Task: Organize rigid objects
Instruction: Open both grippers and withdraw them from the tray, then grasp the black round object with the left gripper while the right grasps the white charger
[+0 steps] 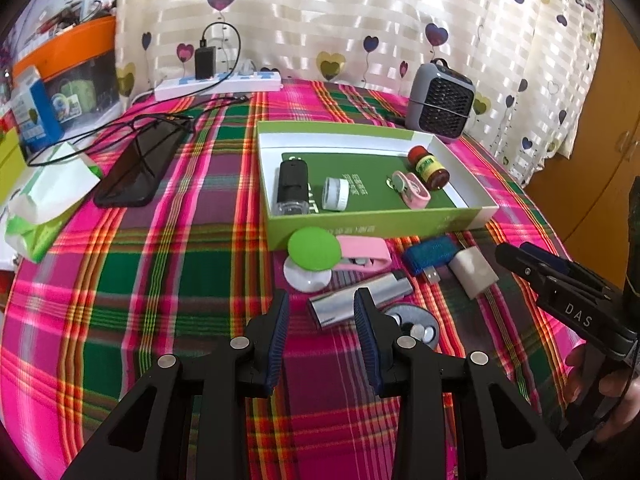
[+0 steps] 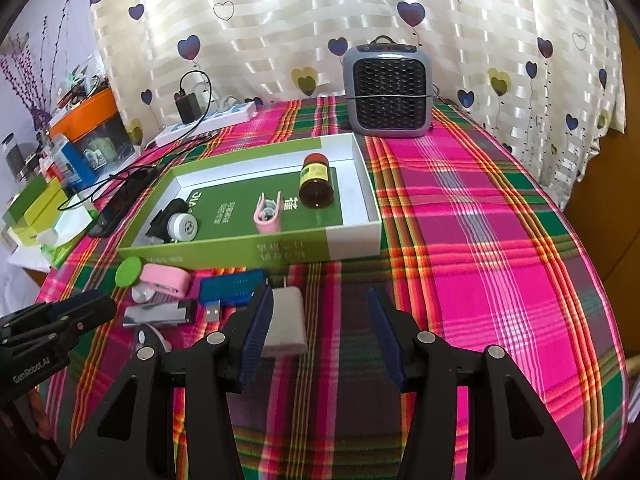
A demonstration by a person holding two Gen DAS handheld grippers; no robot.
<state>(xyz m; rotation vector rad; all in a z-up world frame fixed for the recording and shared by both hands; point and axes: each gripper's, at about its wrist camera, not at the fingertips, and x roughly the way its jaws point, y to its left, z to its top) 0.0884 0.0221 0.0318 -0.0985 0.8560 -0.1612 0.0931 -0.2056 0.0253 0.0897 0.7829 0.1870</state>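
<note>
A green-and-white box [image 1: 372,224] [image 2: 280,250] on the plaid table holds a black device [image 1: 291,188], a small white jar [image 1: 336,194] [image 2: 182,226], a pink clip [image 1: 414,190] [image 2: 267,216] and a brown bottle [image 1: 428,168] [image 2: 316,186]. In front of it lie a green-topped disc [image 1: 314,250] [image 2: 128,272], a pink clip [image 1: 364,256] [image 2: 166,280], a blue USB device [image 1: 430,254] [image 2: 234,286], a silver lighter [image 1: 360,300] [image 2: 160,314] and a white charger [image 1: 474,272] [image 2: 284,320]. My left gripper [image 1: 322,322] is open beside the lighter. My right gripper [image 2: 320,320] is open, its left finger by the charger.
A grey fan heater [image 1: 440,100] [image 2: 388,92] stands behind the box. A phone [image 1: 138,166], cables, a power strip [image 1: 218,82] [image 2: 208,122] and tissue pack [image 1: 48,196] lie at the left. A round grey disc with coins [image 1: 414,326] lies by the lighter.
</note>
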